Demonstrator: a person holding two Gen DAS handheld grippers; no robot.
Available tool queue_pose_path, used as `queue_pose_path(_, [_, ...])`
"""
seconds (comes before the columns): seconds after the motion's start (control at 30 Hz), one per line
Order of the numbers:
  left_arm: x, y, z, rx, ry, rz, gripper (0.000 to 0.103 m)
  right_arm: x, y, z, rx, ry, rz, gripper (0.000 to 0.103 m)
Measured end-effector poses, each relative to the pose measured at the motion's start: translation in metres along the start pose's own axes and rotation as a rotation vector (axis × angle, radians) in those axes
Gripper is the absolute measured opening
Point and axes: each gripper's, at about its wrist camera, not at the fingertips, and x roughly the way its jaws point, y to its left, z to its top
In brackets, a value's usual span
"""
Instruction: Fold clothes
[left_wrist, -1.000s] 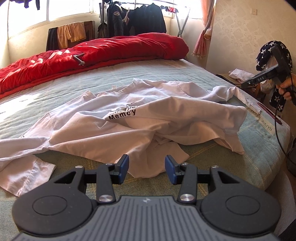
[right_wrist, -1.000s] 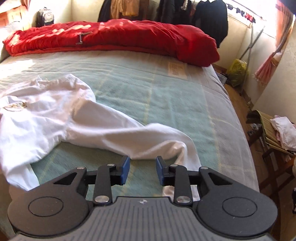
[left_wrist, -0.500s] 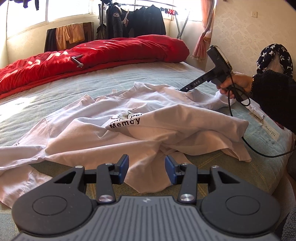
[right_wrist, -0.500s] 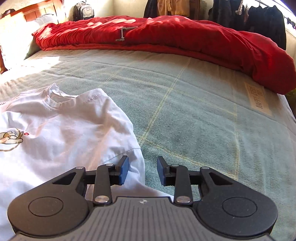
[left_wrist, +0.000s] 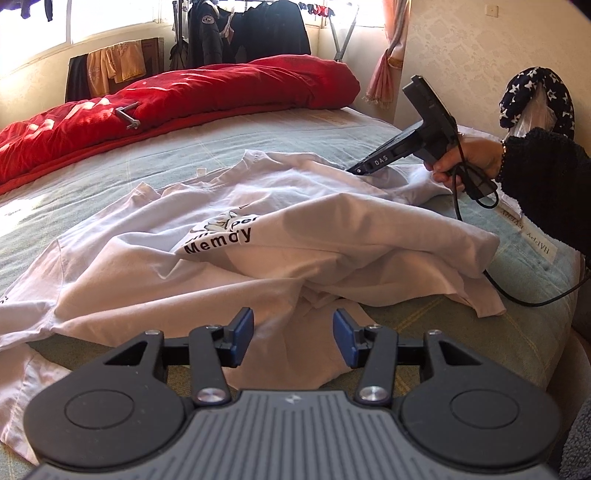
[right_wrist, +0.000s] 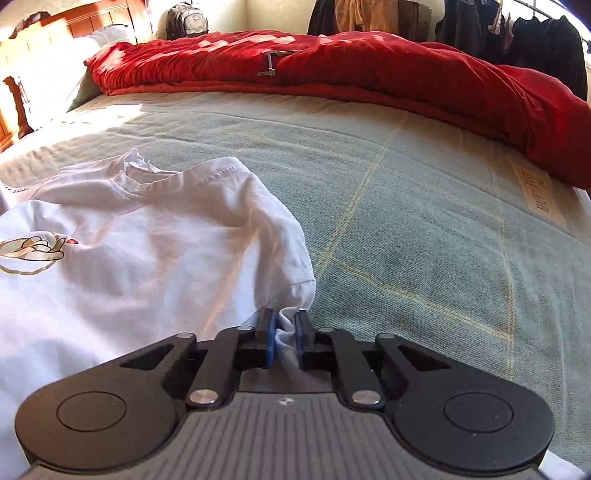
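A bed (right_wrist: 424, 229) with a pale green checked cover filled the room, with a red quilt (left_wrist: 192, 96) heaped along its far side and dark clothes hanging on a rack (left_wrist: 258, 29) by the window. A white T-shirt (left_wrist: 229, 254) lay crumpled across the cover, its printed front facing up and a fold of cloth thrown over part of the lettering.

The left gripper (left_wrist: 293, 334) hovered low over the near edge of the shirt with its fingers spread wide apart and nothing between them.

The right gripper (right_wrist: 285, 338) had its fingers pinched nearly together on a bunch of the shirt's white cloth at the end of a sleeve (right_wrist: 291, 266), near the shirt's right edge. In the left wrist view the same tool reached down onto the far side of the shirt, held by a hand (left_wrist: 469, 162) in a dark fleecy sleeve.
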Motion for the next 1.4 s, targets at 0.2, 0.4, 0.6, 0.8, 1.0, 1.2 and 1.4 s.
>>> queue_pose_path(0.2, [-0.006,0.003,0.003,-0.017,-0.028,-0.009,0.049,0.001,-0.001,0.030,-0.063,-0.051,-0.161,0.007])
queue_pose_path(0.4, [-0.012,0.005,0.002,-0.024,-0.043,-0.007,0.049,0.043,-0.009,0.040,-0.028,0.030,-0.221,0.008])
queue_pose_path(0.6, [-0.024,0.012,-0.007,-0.042,-0.057,0.021,0.049,0.021,-0.006,0.035,0.022,0.011,-0.231,0.017])
queue_pose_path(0.8, [-0.033,0.020,-0.013,-0.077,-0.069,0.039,0.049,-0.037,0.015,0.031,0.019,-0.036,-0.170,0.028])
queue_pose_path(1.0, [-0.044,0.048,0.005,-0.090,-0.093,0.067,0.049,-0.056,0.030,0.050,-0.010,-0.062,-0.074,0.033])
queue_pose_path(1.2, [-0.023,0.124,0.068,-0.100,-0.085,0.136,0.045,-0.037,0.035,0.085,-0.094,-0.090,0.045,0.045])
queue_pose_path(1.4, [0.054,0.191,0.124,-0.023,-0.013,0.062,0.044,0.010,0.026,0.125,-0.140,-0.057,0.157,0.051])
